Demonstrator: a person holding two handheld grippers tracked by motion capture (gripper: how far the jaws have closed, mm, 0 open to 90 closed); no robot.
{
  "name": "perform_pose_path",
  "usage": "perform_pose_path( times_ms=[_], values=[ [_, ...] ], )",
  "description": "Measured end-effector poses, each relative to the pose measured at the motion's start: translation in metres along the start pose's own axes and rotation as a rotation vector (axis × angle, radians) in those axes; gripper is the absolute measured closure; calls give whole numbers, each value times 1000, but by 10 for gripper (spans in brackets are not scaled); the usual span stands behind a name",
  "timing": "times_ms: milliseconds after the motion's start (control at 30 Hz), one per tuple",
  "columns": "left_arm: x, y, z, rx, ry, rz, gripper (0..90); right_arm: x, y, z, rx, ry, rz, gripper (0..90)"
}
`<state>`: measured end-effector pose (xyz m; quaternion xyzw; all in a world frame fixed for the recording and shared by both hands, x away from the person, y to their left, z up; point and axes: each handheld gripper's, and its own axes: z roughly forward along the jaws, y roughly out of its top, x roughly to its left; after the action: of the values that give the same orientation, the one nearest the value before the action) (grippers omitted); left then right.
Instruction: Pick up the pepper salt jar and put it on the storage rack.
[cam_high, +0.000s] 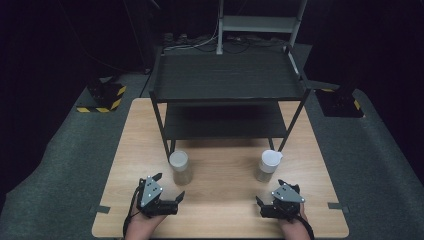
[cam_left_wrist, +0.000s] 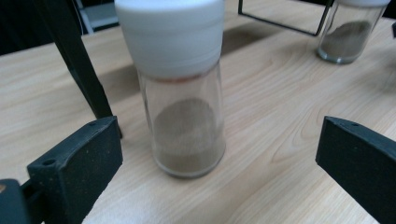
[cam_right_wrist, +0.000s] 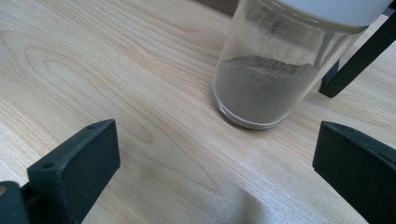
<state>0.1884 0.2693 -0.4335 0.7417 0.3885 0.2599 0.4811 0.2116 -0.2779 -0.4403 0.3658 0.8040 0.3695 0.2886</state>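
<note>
Two glass jars with white lids stand upright on the wooden table (cam_high: 225, 210), each holding brown powder at the bottom. The left jar (cam_high: 180, 167) (cam_left_wrist: 187, 107) is just ahead of my left gripper (cam_high: 169, 186) (cam_left_wrist: 219, 154), whose jaws are spread wide, well apart from the glass. The right jar (cam_high: 269, 166) (cam_right_wrist: 275, 70) stands ahead and to the right of my right gripper (cam_high: 270, 190) (cam_right_wrist: 215, 158), also open and holding nothing. The left gripper view also shows the right jar (cam_left_wrist: 348, 32) far off.
A black two-tier shelf (cam_high: 227, 80) stands on the back half of the table; its front legs (cam_left_wrist: 79, 60) (cam_right_wrist: 359, 56) come down close behind each jar. Grey carpet surrounds the table. Bare wood lies between the two jars.
</note>
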Motion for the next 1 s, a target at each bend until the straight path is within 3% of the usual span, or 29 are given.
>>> perform_pose_path(
  times_ms=[133, 433, 767, 1000],
  values=[
    [3, 3, 2, -26, -30, -28, 6, 1, 0, 0, 1, -1, -2, 0],
    [5, 14, 7, -28, -23, 7, 5, 0, -1, -1, -4, -1, 3, 0],
    [18, 16, 21, -32, -13, -41, 4, 1, -1, 0, -3, -7, 5, 0],
    [21, 16, 28, -36, -9, -40, 4, 0, -1, -1, -4, -6, 8, 0]
  ],
)
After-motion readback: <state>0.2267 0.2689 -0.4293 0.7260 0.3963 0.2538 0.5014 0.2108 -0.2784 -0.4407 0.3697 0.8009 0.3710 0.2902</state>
